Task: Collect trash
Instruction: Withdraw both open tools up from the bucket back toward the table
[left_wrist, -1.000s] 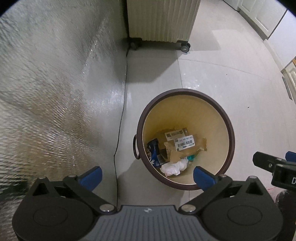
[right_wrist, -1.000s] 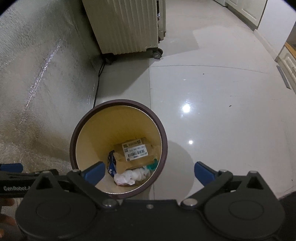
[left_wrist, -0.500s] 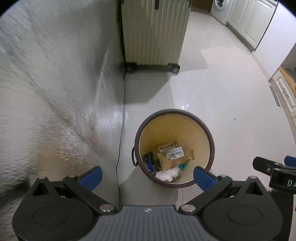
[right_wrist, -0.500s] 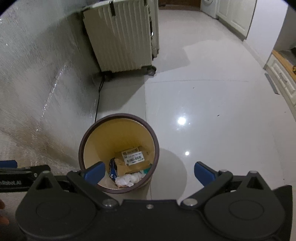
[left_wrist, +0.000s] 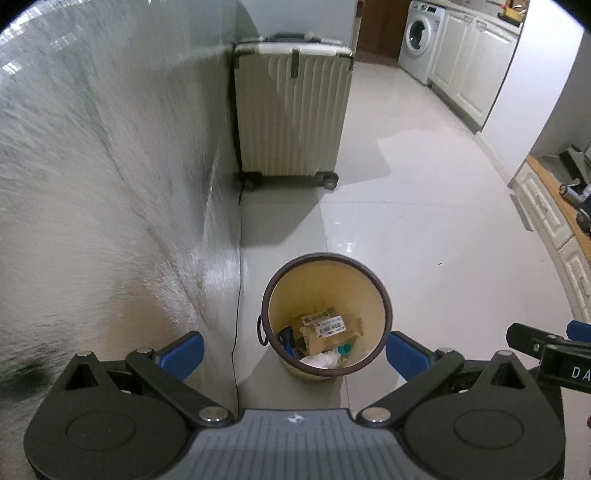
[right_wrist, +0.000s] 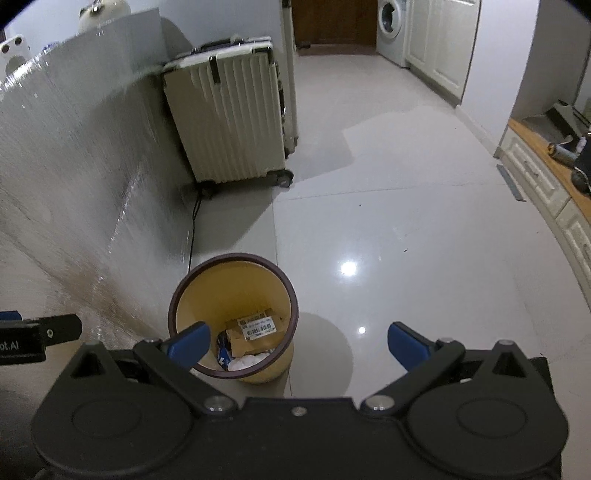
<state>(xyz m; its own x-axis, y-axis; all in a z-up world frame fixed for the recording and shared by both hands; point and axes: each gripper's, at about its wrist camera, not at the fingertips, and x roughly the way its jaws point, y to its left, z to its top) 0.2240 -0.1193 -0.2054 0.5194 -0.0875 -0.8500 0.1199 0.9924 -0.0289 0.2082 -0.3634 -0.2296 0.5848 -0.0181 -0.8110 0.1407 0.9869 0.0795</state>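
Left tool (left_wrist: 293, 353): black linkage arms, blue pads, grey ribbed housing, silver pivot screws.
Right tool (right_wrist: 297, 344): black housing, blue pads, silver screws.

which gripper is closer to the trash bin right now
Left, by a small margin. The left gripper is centred above the trash bin, which shows between its open fingers. The right gripper sits off to the bin's right; only its left finger overlaps the rim.

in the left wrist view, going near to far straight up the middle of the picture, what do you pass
Open left tongs → round cream trash bin with a dark brown rim, holding cardboard and crumpled paper → bare glossy pale floor tiles → upright cream ribbed suitcase on wheels → white front-loading washing machine.
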